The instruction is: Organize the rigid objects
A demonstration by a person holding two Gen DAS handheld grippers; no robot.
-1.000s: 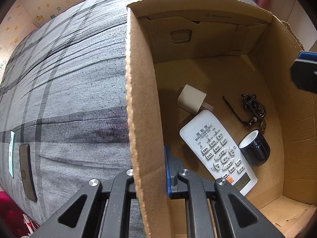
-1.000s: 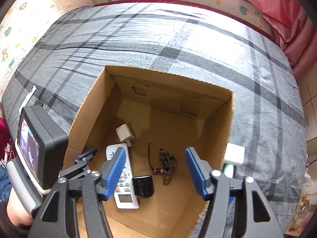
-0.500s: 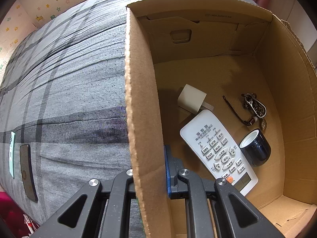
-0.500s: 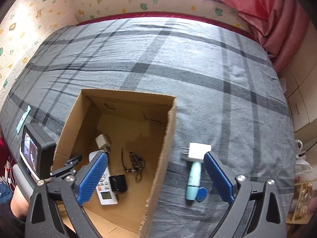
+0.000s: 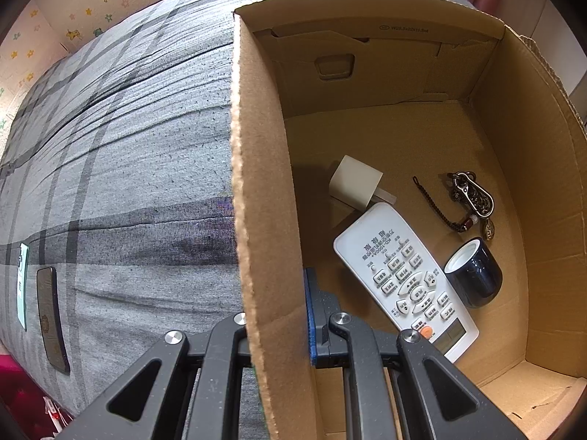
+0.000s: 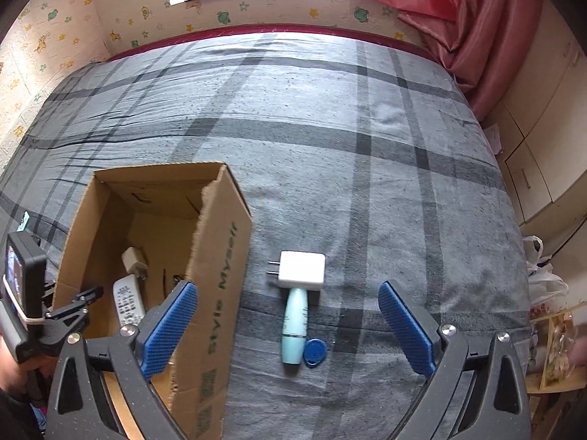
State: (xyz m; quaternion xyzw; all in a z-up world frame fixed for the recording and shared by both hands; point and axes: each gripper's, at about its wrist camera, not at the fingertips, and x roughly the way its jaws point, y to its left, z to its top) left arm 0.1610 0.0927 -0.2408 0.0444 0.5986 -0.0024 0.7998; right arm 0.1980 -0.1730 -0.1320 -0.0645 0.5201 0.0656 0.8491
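Observation:
An open cardboard box stands on the grey plaid bed. My left gripper is shut on its left wall; only the inner blue pad shows. Inside lie a white remote, a white charger cube, a dark keychain and a dark blue cup. My right gripper hangs open and empty over the bed, to the right of the box. Below it lie a white plug adapter, a teal tube and a blue key fob.
A dark phone and a pale green card lie on the bed left of the box. A pink curtain and cream cupboards stand to the right. Plastic bags sit past the bed's right edge.
My right gripper swung right, from over the box's inside to over the adapter, tube and fob, and its jaws spread wider. The left gripper and the box stayed put.

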